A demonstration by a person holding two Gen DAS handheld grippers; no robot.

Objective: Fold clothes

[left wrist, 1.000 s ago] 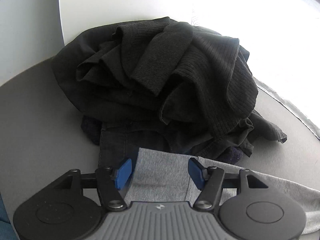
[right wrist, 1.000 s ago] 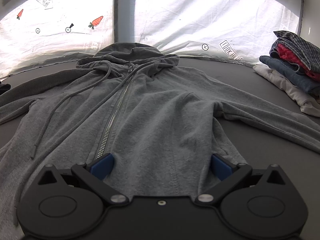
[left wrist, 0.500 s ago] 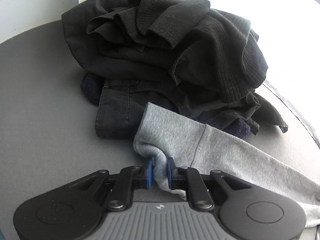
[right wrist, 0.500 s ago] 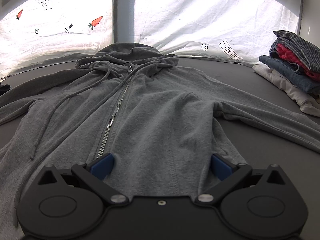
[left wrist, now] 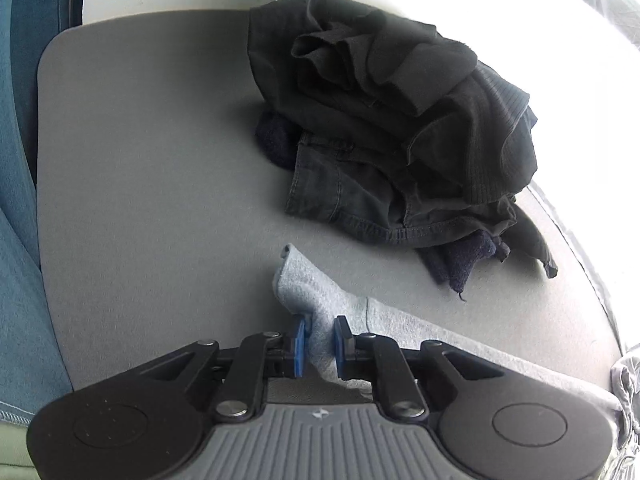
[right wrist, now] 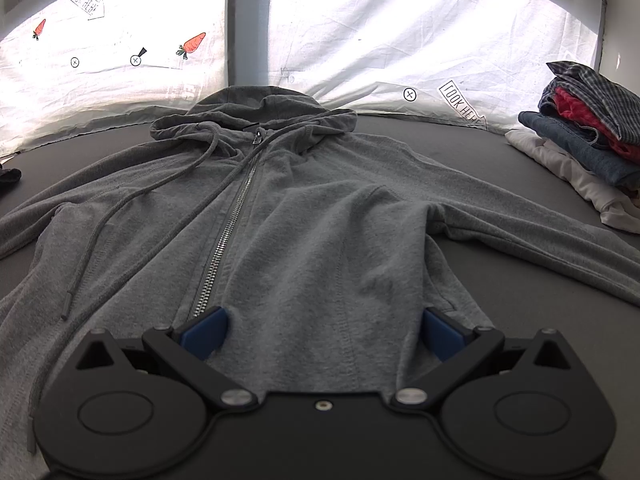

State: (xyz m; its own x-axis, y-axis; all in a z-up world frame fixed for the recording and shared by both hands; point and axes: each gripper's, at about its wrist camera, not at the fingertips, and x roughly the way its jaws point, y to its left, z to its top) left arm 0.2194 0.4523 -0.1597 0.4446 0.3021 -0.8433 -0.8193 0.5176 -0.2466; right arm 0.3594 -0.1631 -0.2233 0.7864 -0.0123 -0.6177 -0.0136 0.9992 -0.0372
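A grey zip hoodie (right wrist: pixel 320 216) lies face up and spread out on the grey table (right wrist: pixel 500 280), hood at the far side. My right gripper (right wrist: pixel 322 334) hovers open over its lower front, right of the zipper (right wrist: pixel 228 236), with flat cloth under the wide-apart pads. In the left wrist view the hoodie's sleeve (left wrist: pixel 460 336) runs in from the right. Its cuff (left wrist: pixel 304 284) is bunched up between the blue pads of my left gripper (left wrist: pixel 319 346). Those jaws are opening slightly while still pinching the cuff.
A heap of dark unfolded clothes (left wrist: pixel 400 112) sits on the table (left wrist: pixel 140 160) just beyond the cuff. A stack of folded clothes (right wrist: pixel 588 136) stands at the right edge. A printed white sheet (right wrist: pixel 360 40) hangs behind the table. Blue fabric (left wrist: pixel 16 240) borders the table's left edge.
My left gripper closed on the sleeve cuff and drew it away from the dark heap, rolling a little. The right gripper and hoodie body stayed still.
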